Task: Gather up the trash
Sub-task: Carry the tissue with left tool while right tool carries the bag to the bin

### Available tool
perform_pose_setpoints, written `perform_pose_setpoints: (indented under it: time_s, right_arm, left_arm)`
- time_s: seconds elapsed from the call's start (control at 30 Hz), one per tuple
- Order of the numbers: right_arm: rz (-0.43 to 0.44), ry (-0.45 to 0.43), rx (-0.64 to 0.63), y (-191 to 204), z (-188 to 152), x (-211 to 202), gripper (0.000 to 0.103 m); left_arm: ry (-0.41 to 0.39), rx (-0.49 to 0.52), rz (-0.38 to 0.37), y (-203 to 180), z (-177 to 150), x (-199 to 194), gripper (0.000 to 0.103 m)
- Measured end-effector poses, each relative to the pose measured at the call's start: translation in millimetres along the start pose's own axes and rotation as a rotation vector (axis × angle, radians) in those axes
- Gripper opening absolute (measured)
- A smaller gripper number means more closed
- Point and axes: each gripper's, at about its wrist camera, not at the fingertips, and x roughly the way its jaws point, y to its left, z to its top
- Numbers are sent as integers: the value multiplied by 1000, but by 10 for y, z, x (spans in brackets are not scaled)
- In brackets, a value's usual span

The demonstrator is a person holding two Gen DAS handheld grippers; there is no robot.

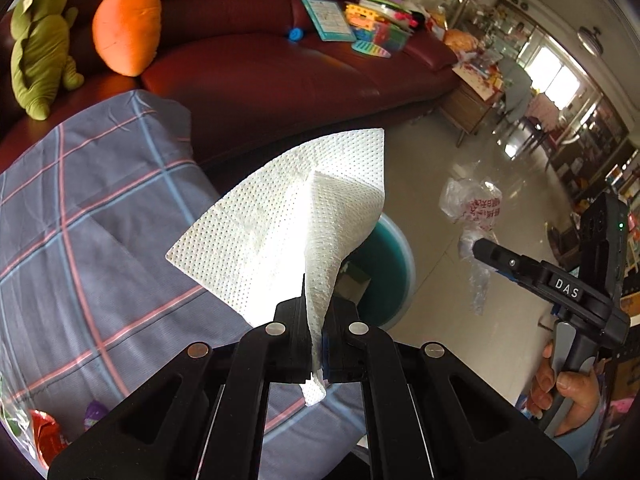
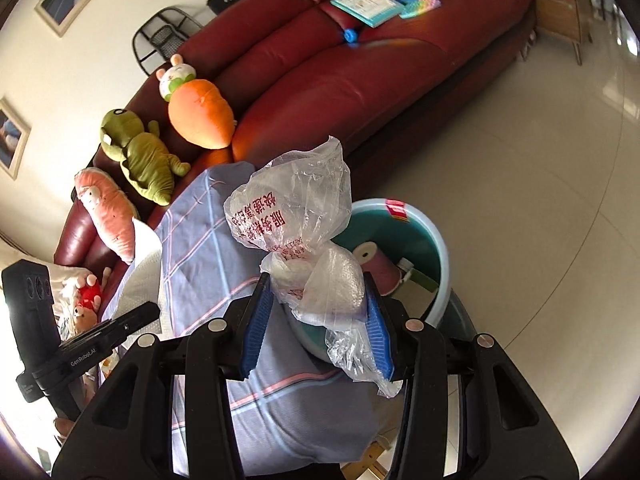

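Left gripper [image 1: 316, 344] pinches a paper towel [image 1: 296, 216]; right gripper [image 2: 320, 320] clamps a plastic bag [image 2: 296, 216], both poised near the bin [image 2: 420, 240] at frame centre for dropping.

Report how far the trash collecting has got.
Done: the teal bin already holds some items. In hand: the left tool pinches a paper towel; the right tool grips a plastic bag. Left: drop both in, then wrappers on the checked cloth.

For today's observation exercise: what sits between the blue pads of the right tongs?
A crumpled clear plastic bag with red print, pinched between the right tongs, seen in the right wrist view.
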Motion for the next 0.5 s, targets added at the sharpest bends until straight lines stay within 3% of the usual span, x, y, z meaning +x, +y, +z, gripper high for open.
perform_pose_setpoints:
  time_s: [0.5]
  right_arm:
    - [-33, 53, 66, -380, 199, 265, 42]
  left_arm:
    - [161, 44, -49, -252, 119, 995, 4]
